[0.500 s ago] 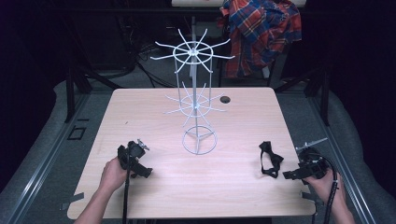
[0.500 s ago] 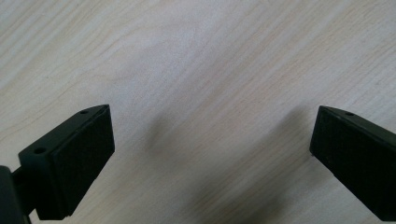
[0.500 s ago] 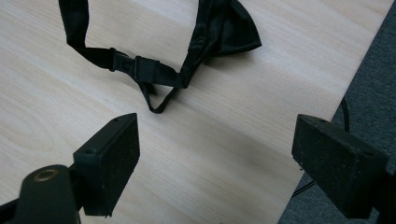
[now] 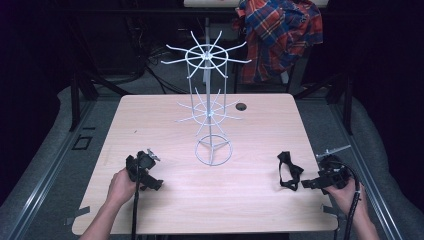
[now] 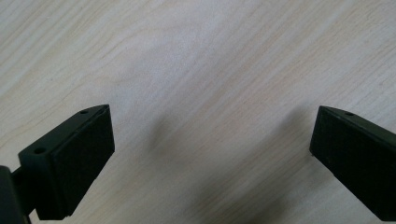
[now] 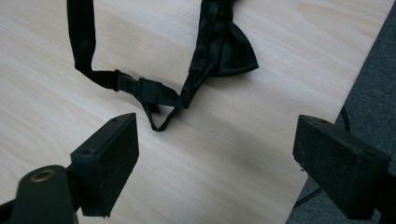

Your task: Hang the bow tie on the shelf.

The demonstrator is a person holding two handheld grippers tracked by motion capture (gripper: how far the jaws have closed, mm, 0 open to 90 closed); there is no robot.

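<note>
Two tools resting apart beside a wire rack (image 4: 210, 107).
Right tool (image 6: 217, 154), jaws apart, facing bow tie (image 6: 224, 46); left tool (image 5: 212, 154) gaping; strap risks slipping off.

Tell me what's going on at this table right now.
A person sits at a wooden table with a two-jaw gripper in each hand. The left gripper hangs over bare wood, jaws wide apart and holding nothing. The right gripper, also open and empty, points at a black bow tie lying flat near the table's right edge, its strap and clasp nearest the jaws. A white wire display rack with spoke-like arms stands in the middle, nothing hanging on it. Nothing is gripped yet.
</note>
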